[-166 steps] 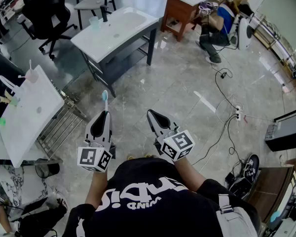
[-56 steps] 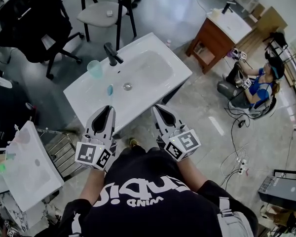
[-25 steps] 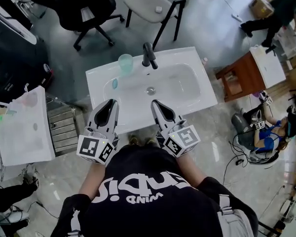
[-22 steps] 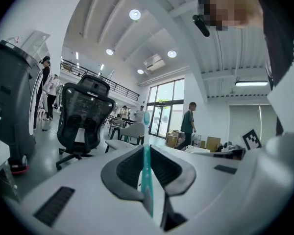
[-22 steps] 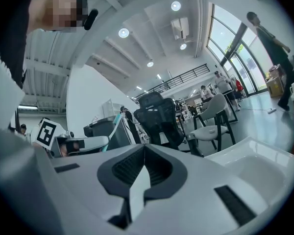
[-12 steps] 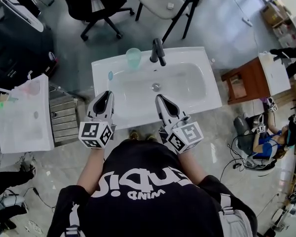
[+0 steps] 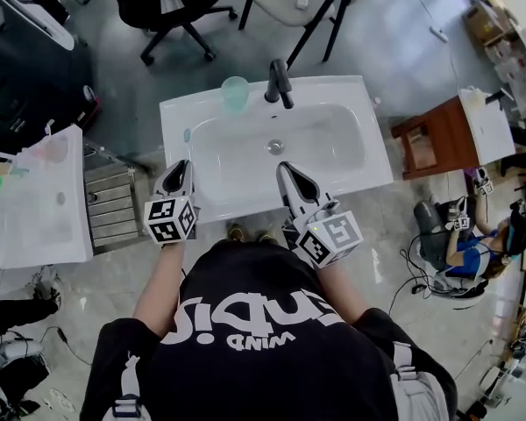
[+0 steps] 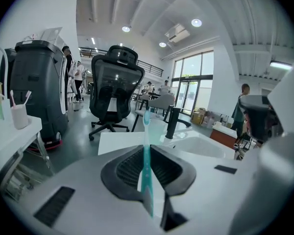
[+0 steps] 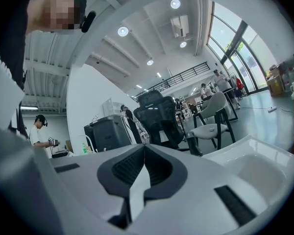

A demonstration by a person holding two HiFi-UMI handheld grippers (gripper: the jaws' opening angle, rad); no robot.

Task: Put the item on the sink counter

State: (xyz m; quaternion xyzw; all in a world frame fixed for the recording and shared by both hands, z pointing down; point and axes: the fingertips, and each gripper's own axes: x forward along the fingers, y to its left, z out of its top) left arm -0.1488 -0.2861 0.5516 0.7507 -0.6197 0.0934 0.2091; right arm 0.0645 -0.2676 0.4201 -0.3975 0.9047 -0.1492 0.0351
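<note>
Sink worktop [image 7: 373, 143] directly ahead, with a flat ledge left of the basin. Left tool [image 7: 180, 169] pinches the teal toothbrush [image 8: 146, 131] upright by its handle, near that ledge; right tool [image 9: 144, 153] is pressed together, empty. Best course: tip the brush flat, lower it to the ledge clear of the basin, then let go.

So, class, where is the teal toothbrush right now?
The toothbrush stands upright, clamped in the left gripper, at the left of the head view, by the front left edge of the white sink, with the green cup farther back.
</note>
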